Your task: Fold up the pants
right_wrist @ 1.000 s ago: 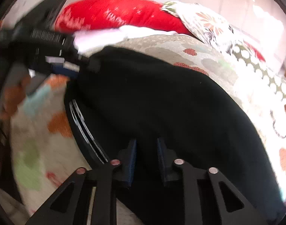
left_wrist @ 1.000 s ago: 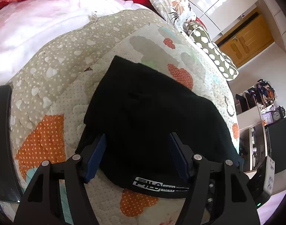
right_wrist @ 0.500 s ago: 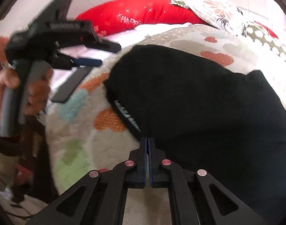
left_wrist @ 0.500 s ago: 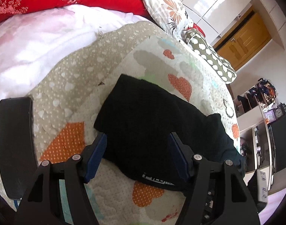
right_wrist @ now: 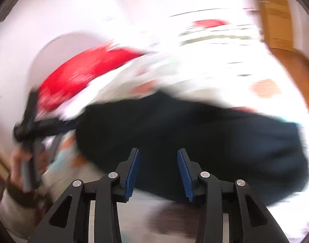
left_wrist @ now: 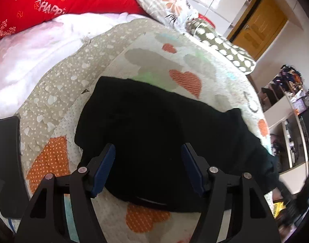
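Observation:
The black pants point(left_wrist: 154, 129) lie folded into a flat wide bundle on the heart-patterned quilt point(left_wrist: 174, 60). My left gripper point(left_wrist: 148, 168) is open and empty, hovering over the bundle's near edge. In the right wrist view, which is heavily blurred, the pants point(right_wrist: 195, 133) lie ahead of my right gripper point(right_wrist: 157, 174), which is open and empty, near the bundle's near edge. The left gripper point(right_wrist: 41, 125) and the hand holding it show at the left of that view.
A black phone point(left_wrist: 6, 162) lies at the quilt's left edge. Red pillow point(left_wrist: 53, 6), white blanket point(left_wrist: 29, 52) and patterned pillows point(left_wrist: 164, 6) lie at the bed's far side. Shelves point(left_wrist: 292, 121) and a wooden door point(left_wrist: 259, 22) stand to the right.
My right gripper went from shut to open and swung quickly, blurring its view. My left gripper moved back in over the pants, still open.

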`<state>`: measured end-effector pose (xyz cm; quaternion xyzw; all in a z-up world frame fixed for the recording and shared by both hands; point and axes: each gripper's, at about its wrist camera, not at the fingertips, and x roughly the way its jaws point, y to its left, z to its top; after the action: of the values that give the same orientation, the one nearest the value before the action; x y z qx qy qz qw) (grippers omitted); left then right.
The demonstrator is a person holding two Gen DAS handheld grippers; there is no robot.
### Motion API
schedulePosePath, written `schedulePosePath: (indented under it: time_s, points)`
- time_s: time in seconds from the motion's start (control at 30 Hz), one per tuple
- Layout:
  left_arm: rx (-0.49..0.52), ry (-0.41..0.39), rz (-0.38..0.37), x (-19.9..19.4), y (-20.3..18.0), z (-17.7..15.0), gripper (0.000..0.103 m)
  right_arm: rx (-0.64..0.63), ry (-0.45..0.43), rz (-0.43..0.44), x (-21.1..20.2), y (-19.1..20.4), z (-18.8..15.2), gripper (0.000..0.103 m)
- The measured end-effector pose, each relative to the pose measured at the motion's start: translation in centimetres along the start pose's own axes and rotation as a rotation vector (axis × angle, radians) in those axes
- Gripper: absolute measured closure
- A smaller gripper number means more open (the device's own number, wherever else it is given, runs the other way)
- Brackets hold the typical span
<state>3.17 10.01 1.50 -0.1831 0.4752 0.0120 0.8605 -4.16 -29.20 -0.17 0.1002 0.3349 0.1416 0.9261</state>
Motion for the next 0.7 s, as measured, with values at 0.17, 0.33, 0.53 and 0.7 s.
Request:
schedulePosePath:
  time_s: [0.17,0.33,0.53,0.7]
  points:
    - [-0.004,0.031,0.025,1.7,0.1,-0.5,0.036,0.222,-0.087,-0.299,-4.2,-10.4,0.3,0.044]
    - [0.003,0.034,0.042,2.2,-0.3,-0.7,0.028,0.251,-0.045,-0.27,-3.7,-13.3,-0.1,0.058]
    - [0.018,0.041,0.06,2.4,-0.6,-0.6,0.027,0.155,0.01,-0.262,-0.6,-11.7,0.3,0.098]
    - [0.0,0.046,0.041,2.4,-0.2,-0.5,0.027,0.153,-0.013,-0.28,-2.7,-12.6,0.5,0.099]
